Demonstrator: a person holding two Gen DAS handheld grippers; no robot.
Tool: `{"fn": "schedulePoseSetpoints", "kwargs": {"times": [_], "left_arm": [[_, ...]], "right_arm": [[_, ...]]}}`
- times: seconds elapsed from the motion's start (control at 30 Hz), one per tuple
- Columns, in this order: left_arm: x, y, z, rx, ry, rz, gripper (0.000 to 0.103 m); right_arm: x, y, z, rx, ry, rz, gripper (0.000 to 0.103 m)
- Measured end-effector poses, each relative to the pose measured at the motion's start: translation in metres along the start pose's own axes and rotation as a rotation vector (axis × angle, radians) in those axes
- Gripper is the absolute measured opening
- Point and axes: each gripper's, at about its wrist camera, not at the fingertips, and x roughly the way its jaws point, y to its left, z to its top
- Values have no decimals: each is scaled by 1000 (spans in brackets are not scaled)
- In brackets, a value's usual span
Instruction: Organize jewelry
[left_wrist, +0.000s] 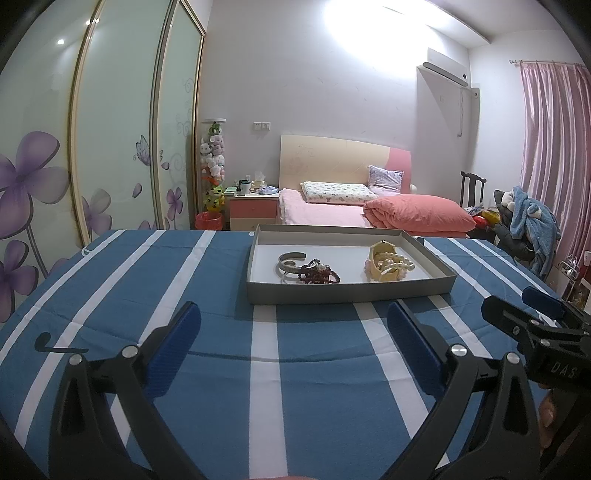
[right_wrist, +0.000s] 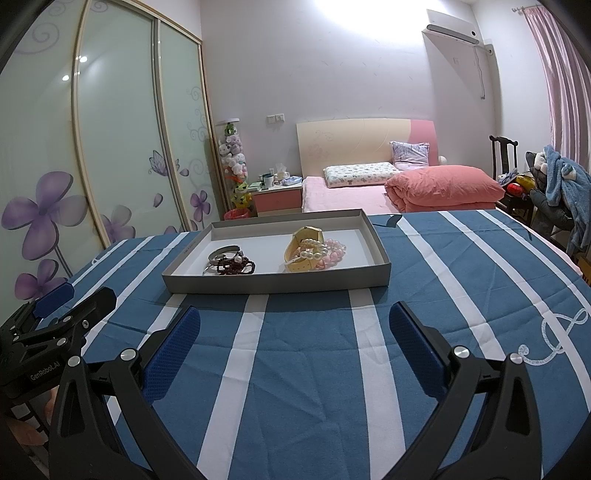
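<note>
A shallow grey tray (left_wrist: 351, 290) (right_wrist: 277, 285) sits on the blue-and-white striped cloth. In it lie a silver cuff bangle (left_wrist: 290, 263) (right_wrist: 218, 255), a dark red bead bracelet (left_wrist: 319, 275) (right_wrist: 236, 266), a yellow watch (left_wrist: 382, 264) (right_wrist: 301, 251), a white pearl bracelet (left_wrist: 400, 263) (right_wrist: 314, 249) and a pink bead bracelet (right_wrist: 336, 253). My left gripper (left_wrist: 295, 325) is open and empty, short of the tray's near wall. My right gripper (right_wrist: 295, 325) is open and empty, also short of the tray. Each gripper shows at the edge of the other's view.
The striped cloth (left_wrist: 314, 387) covers the table. Behind it stand a pink bed (left_wrist: 332, 210), a bedside cabinet (left_wrist: 253, 210), a sliding wardrobe (left_wrist: 110, 147) on the left, and a chair with clothes (left_wrist: 524, 218) on the right.
</note>
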Motion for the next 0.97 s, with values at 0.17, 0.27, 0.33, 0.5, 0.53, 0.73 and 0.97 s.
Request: {"fn": "schedulePoseSetpoints", "kwargs": {"times": [0.17, 0.27, 0.33, 0.5, 0.53, 0.73, 0.97], "left_arm": [[0, 0, 0, 0, 0, -1, 99], [0, 0, 0, 0, -1, -1, 99], [0, 0, 0, 0, -1, -1, 99], [0, -3, 1, 2, -3, 1, 99], [-1, -4, 1, 2, -4, 1, 99], [-1, -5, 2, 3, -4, 3, 99], [-2, -5, 2, 2, -1, 0, 99]], "right_arm": [[0, 0, 0, 0, 0, 0, 101], [0, 1, 0, 1, 0, -1, 101], [0, 0, 0, 1, 0, -1, 101], [0, 0, 0, 2, 1, 0, 101], [0, 0, 0, 2, 1, 1, 101], [0, 2, -1, 3, 1, 1, 101], [1, 2, -1, 2, 2, 2, 101]]}}
